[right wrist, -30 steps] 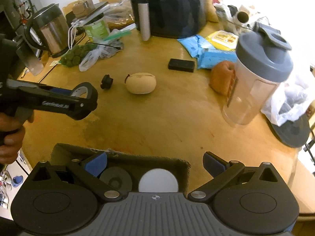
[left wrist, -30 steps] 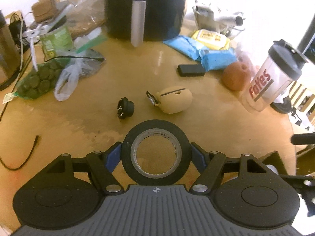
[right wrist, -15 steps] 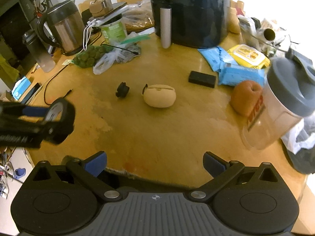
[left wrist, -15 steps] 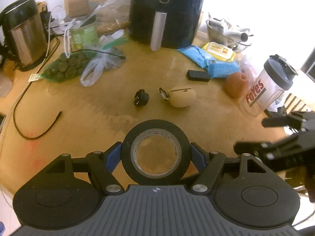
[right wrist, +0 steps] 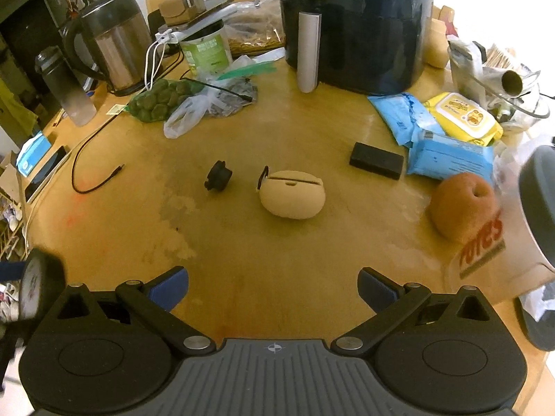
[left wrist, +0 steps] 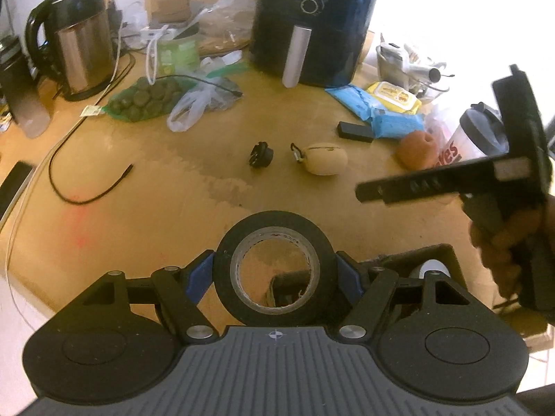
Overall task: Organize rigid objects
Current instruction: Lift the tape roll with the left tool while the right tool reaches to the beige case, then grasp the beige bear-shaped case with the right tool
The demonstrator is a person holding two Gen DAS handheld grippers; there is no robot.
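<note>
Tape roll (left wrist: 274,267) is sitting clenched between left gripper (left wrist: 274,270) pads, prob. heading for box (left wrist: 447,253) at near table (right wrist: 277,131) edge. Right gripper (right wrist: 273,287) is hanging w/ jaws released, nothing in them, facing tan case (right wrist: 293,199) & black knob (right wrist: 218,180), likely next pick.

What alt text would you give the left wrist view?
The left gripper holds a black tape roll above a cluttered wooden table, over a box at its near edge. The right gripper reaches in beside it.
</note>
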